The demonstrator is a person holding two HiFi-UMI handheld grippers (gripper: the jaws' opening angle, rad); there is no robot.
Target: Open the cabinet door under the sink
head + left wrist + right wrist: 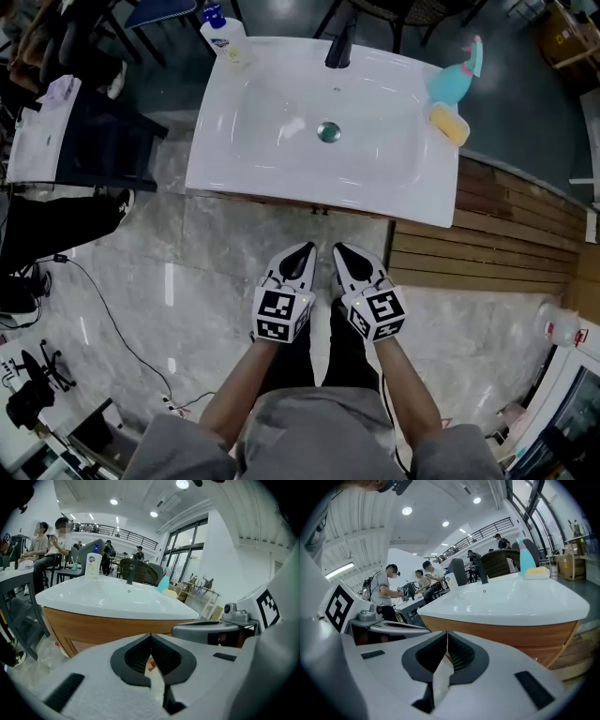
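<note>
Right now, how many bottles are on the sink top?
2. A white pump bottle stands at the back-left corner of the sink. A teal spray bottle is at the back-right, next to the yellow sponge. None seems hidden.

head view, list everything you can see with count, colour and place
sink: 1, white, top centre
faucet: 1, black, back rim of the sink
drain: 1, silver, middle of the basin
soap bottle: 1, white with a blue cap, back left corner of the sink
spray bottle: 1, light blue, right rim of the sink
sponge: 1, yellow, right rim, in front of the spray bottle
cabinet: 1, wood brown, under the sink
decking: 1, brown planks, right of the sink
floor: grey marble
cable: 1, black, floor at left
left gripper: 1, white and black, jaws together, empty
right gripper: 1, same, beside it
</note>
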